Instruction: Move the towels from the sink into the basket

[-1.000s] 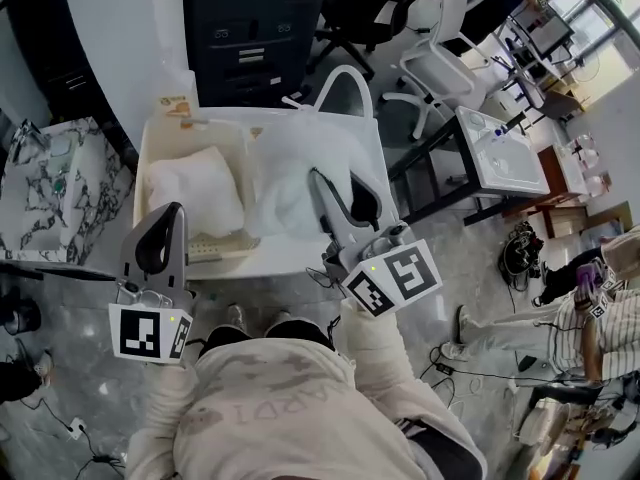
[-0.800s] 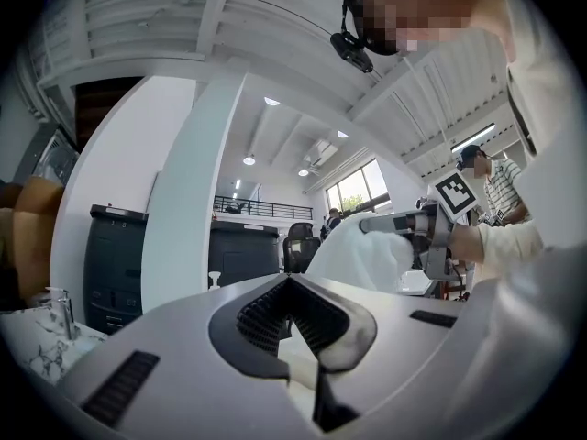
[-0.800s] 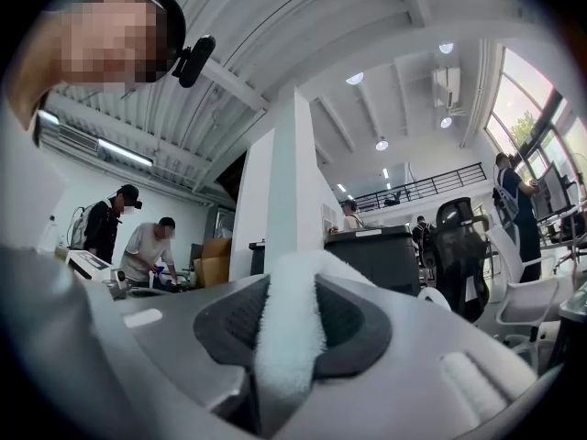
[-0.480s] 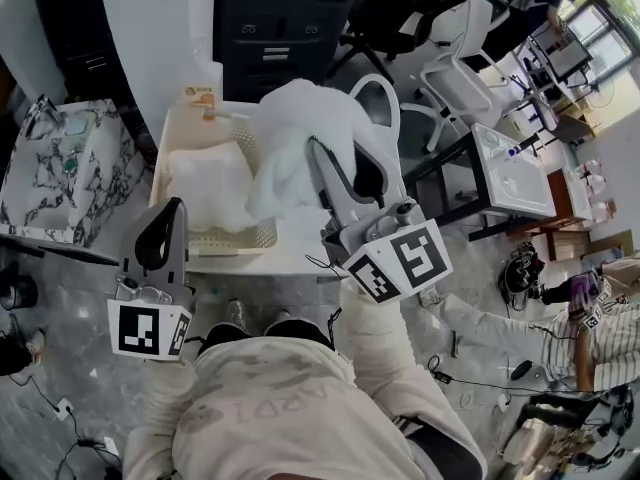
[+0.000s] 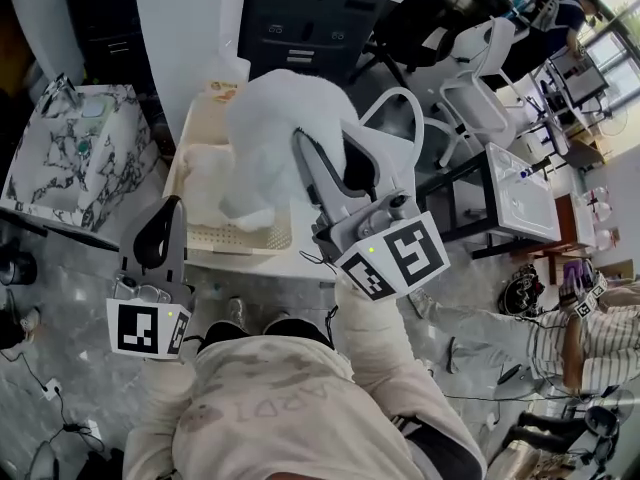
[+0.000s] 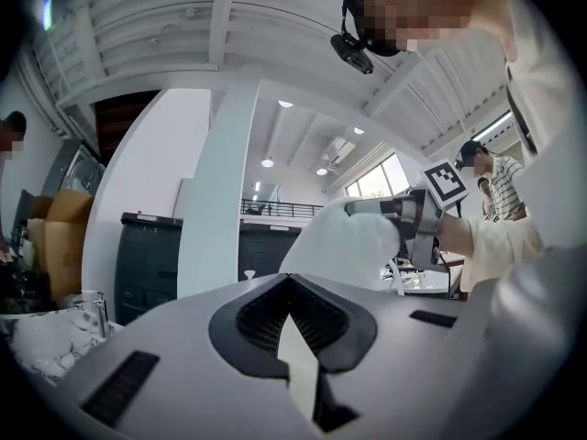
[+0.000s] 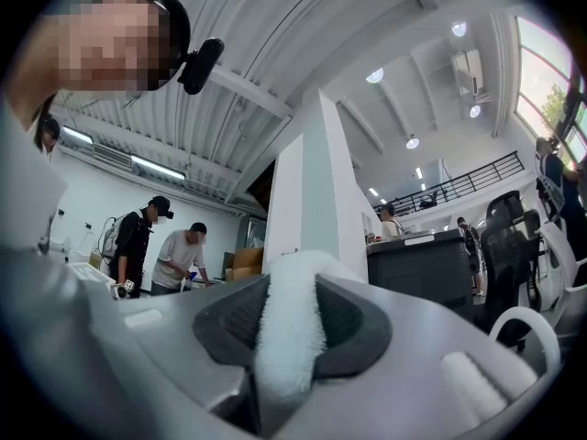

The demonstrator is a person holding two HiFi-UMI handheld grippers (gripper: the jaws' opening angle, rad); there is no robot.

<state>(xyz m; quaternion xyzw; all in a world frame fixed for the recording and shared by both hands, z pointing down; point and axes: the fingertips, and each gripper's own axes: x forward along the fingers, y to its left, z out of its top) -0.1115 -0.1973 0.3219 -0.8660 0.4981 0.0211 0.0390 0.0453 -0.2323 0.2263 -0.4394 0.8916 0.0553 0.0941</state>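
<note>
Head view: the right tongs are pinched on a fold of the white towel, which bulges up and hangs off their tip, clear of the counter; the right gripper view shows that same terry fold squeezed between the dark pads, jaws only narrowly apart around it. The left tongs are held low and nearer the body, jaws drawn together with nothing between them.

The basket sits just beyond the left tongs and to the left of the right tongs' tip, with another towel already lying in it. The carried towel hangs partly over the basket's right-hand side. I judge the step to be the carry and drop; it would go best by taking the tip further left until the whole bundle hangs inside the rim, lowering, and only then letting go; a release from here risks a corner draping over the edge.

The sink is hidden beneath the right tongs; the white counter runs in front of them. A marbled block stands left of the left tongs; a dark cabinet lies beyond both; office chairs and a tiled grey floor fill out the room.
</note>
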